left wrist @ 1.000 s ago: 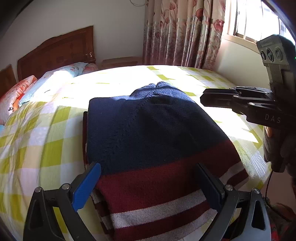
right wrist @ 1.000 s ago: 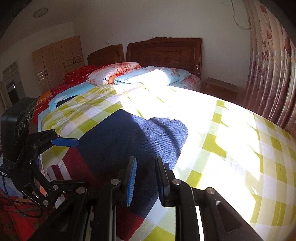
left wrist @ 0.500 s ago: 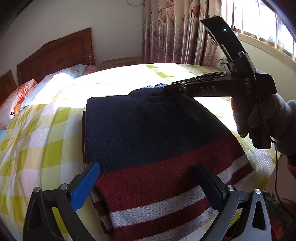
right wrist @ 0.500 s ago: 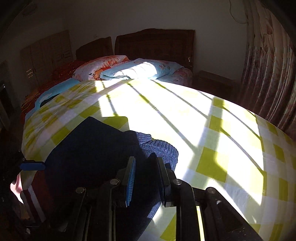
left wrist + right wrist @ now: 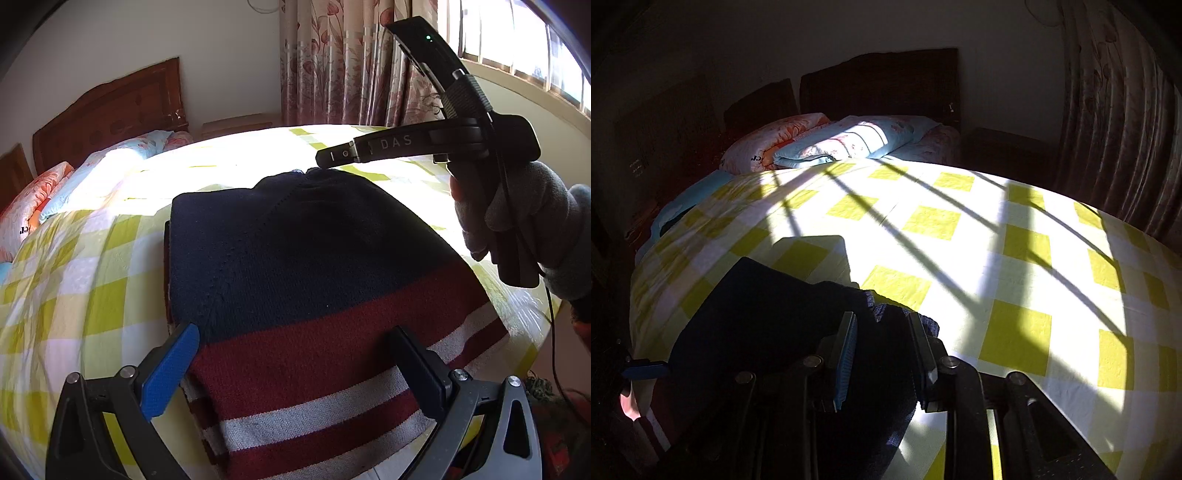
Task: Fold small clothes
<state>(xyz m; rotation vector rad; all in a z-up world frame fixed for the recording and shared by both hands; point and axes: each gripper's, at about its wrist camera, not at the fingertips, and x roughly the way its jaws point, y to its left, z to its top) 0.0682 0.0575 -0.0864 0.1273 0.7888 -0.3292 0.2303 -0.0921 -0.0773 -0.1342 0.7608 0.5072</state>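
- The folded knit sweater (image 5: 314,273) lies flat on the bed (image 5: 74,280), near its foot edge: navy across the upper part, then a maroon band with two pale grey stripes toward the hem.
- Its navy collar end (image 5: 901,317) points up the bed toward the pillows; folded layers show along the sweater's left edge.
- One sweater, two tools, two pillows (image 5: 842,142) stacked by the wooden headboard (image 5: 110,107).
- The left tool (image 5: 295,354) hovers over the striped hem, its fingers spread wide to either side and gripping nothing.
- The right tool (image 5: 882,350) sits at the collar end, its fingers partly apart with dark knit between them; whether they pinch the cloth I cannot tell.
- A grey-gloved hand (image 5: 517,225) carries the right tool.
- The hem's lower edge is cut off by the left wrist view; the right wrist view is very dark, so the sweater's near side is hard to read.
- A flowered curtain (image 5: 351,62) hangs beyond the bed.
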